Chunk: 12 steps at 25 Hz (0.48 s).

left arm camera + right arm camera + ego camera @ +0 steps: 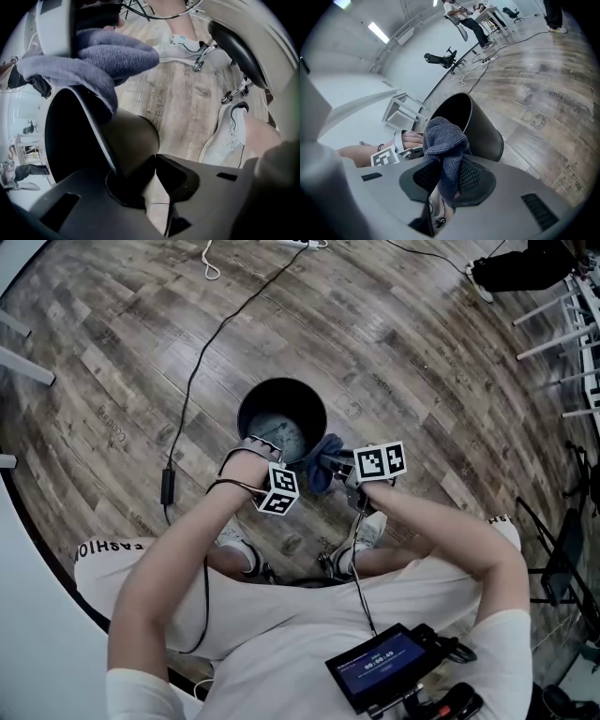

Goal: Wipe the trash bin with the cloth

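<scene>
Left claw (pixel 140 165) clamps trash bin (pixel 133 136) rim; unclear from head view.

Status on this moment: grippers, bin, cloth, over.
Left gripper clamped on bin rim. Right gripper shut on cloth, beside the rim. Cable on floor, apart from bin.

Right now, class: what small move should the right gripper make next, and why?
Probably bring the right gripper in so the cloth presses on the outer wall of the bin. The cloth is clamped in its jaws and held up beside the rim, while the left gripper pinches the bin's wall, steadying it.
</scene>
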### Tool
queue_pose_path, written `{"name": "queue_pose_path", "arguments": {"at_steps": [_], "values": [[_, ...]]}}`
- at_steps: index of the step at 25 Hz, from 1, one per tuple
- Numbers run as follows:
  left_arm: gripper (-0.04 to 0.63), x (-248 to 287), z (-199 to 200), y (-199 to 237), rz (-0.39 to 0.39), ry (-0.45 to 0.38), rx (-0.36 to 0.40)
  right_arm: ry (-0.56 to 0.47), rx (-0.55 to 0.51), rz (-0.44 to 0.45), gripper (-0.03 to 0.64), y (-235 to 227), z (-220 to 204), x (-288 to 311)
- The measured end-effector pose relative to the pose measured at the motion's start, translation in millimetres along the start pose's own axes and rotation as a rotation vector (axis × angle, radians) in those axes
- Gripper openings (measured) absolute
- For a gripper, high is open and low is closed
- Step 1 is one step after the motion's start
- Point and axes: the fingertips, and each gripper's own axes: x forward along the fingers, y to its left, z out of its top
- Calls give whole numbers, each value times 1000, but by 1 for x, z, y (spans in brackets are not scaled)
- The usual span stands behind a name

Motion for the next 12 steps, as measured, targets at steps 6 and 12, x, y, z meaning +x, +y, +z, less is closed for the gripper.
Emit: {"name": "queue_pose_path", "arguments": {"at_steps": [6,12], "values": [[62,-3,16,4,-40,-26,-76,36,-14,-82,75,-34,-9,19],[61,-6,31,5,-68,-68,-118,96,-81,-116,75,-83,-29,57]]}}
